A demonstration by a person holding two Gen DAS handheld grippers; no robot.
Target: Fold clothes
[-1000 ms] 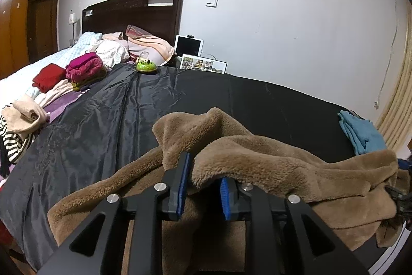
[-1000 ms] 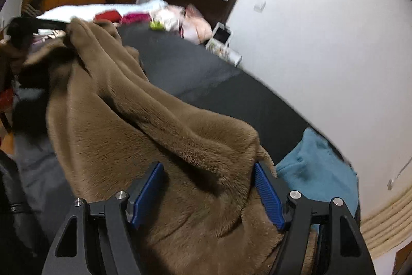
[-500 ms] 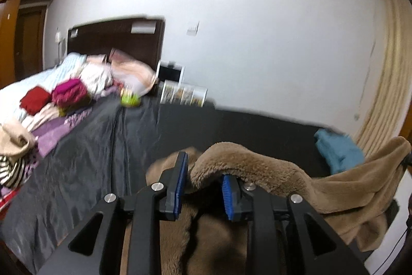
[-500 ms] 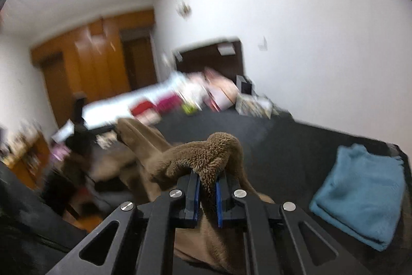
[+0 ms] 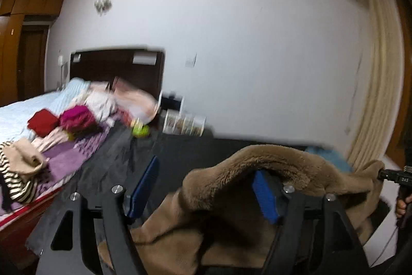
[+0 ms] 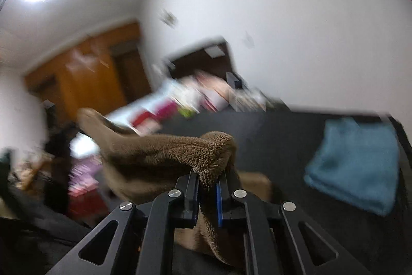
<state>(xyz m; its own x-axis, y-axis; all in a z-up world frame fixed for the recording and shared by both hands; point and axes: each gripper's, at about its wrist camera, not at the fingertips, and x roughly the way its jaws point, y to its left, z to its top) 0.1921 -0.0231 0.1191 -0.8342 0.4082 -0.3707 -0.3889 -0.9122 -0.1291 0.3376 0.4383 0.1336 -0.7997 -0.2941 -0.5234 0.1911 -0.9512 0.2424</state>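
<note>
One brown fleece garment [image 5: 270, 172], thick pile, held raised over the near end of the black-covered bed [image 5: 185, 153], strung between both tools with its lower part hanging below them toward the cover.

Right gripper [image 6: 207, 187]: jaws narrow, clamped on a bunched edge of the fleece; pile bulges above the blue pads [image 6: 219, 200]. In the left view the same tool shows at the far right edge, its tip buried in the cloth, a person's hand [image 5: 401, 205] behind it.

Left gripper [image 5: 206, 192]: jaws have just been opening and stand wide. Fleece lies draped over the right-hand finger and sags between the two; the left-hand pad [image 5: 145, 182] is bare and clear of cloth. No pinch on this side.

Surroundings, outward: one folded blue garment [image 6: 355, 166] on the cover to the right, well apart; a heap of mixed clothes [image 5: 77, 117] by the dark headboard [image 5: 116, 68]; a green object [image 5: 140, 130] beside the heap; white wall, curtain [image 5: 373, 94] at right.

Risk, judged: the fleece rests on the left finger by drape alone. A jerk or tilt could slide it off, leaving the whole weight on the right pinch, so the garment swings, bunches and loses the spread needed for a clean fold.
</note>
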